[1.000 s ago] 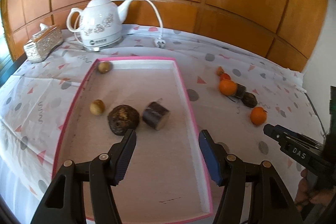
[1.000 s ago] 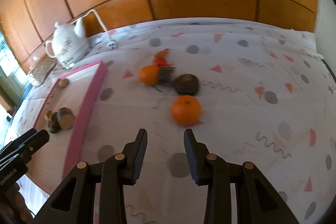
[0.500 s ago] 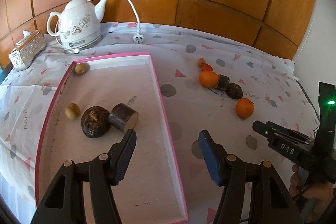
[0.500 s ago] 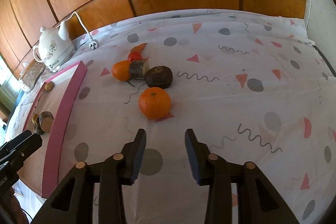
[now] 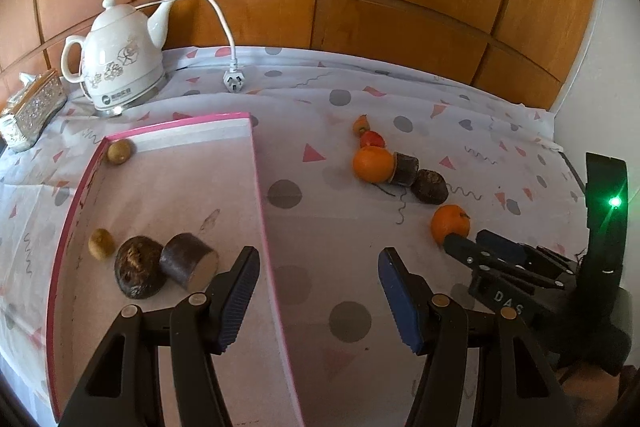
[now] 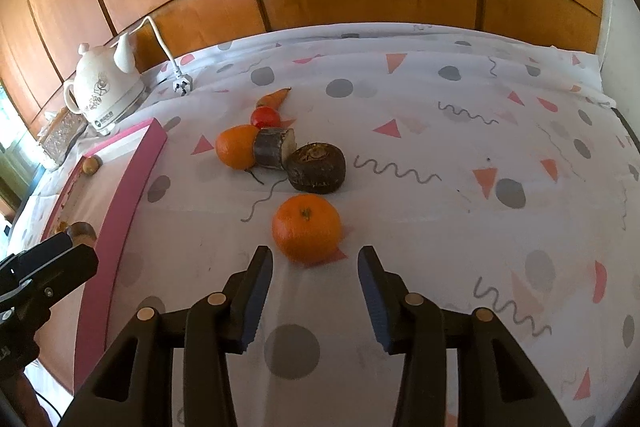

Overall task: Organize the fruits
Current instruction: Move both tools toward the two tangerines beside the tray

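My right gripper (image 6: 314,291) is open and empty, its tips just short of an orange (image 6: 307,228) on the patterned cloth; the left wrist view shows the same orange (image 5: 450,224) and the right gripper (image 5: 486,253). Behind it lie a dark round fruit (image 6: 317,167), a cut dark piece (image 6: 274,147), a second orange (image 6: 236,147), a small red fruit (image 6: 265,117) and an orange-brown one (image 6: 276,97). My left gripper (image 5: 318,295) is open and empty over the right rim of the pink-edged tray (image 5: 262,211), which holds a dark round fruit (image 5: 139,272), a cut piece (image 5: 188,260) and two small brown fruits (image 5: 101,244) (image 5: 119,151).
A white kettle (image 5: 120,67) with its cord and plug (image 5: 233,83) stands at the back left, next to a glittery tissue box (image 5: 30,111). Wooden wall panels close the back. The table's right edge meets a white wall (image 5: 592,107).
My left gripper has swung right, from over the tray to its right rim. My right gripper has moved forward, close up to the near orange. Both stay open.
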A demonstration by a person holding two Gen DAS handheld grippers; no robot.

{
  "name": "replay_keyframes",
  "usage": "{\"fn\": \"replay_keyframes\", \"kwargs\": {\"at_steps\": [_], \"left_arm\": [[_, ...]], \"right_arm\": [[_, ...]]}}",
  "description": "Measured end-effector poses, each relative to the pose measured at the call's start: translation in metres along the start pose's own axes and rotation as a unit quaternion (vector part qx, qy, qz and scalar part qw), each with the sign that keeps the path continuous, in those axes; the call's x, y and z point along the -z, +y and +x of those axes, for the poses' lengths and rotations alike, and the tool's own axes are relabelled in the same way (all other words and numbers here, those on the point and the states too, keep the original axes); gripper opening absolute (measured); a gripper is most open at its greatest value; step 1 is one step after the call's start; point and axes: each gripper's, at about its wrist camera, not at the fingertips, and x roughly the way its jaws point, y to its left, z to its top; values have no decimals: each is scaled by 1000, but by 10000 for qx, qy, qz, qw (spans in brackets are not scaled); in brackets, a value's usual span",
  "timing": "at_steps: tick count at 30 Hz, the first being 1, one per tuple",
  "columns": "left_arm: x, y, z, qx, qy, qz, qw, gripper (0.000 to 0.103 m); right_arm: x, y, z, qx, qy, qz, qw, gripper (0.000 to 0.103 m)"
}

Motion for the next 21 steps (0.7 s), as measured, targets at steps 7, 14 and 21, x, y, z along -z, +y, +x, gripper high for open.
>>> {"fn": "replay_keyframes", "kwargs": {"at_steps": [7,14,21], "left_arm": [[-5,-4,10,-5,60,26,10000,62],[-14,-7,20,14,119,15,9999,62],[-30,-10,39,53,244,19,9997,61]], "right_arm": [[-6,2,10,34,-4,-82,10000,45],[-9,6,15,-10,-22,-187,9998,45],[-8,4,15,129,-100,-292,9994,40]]}}
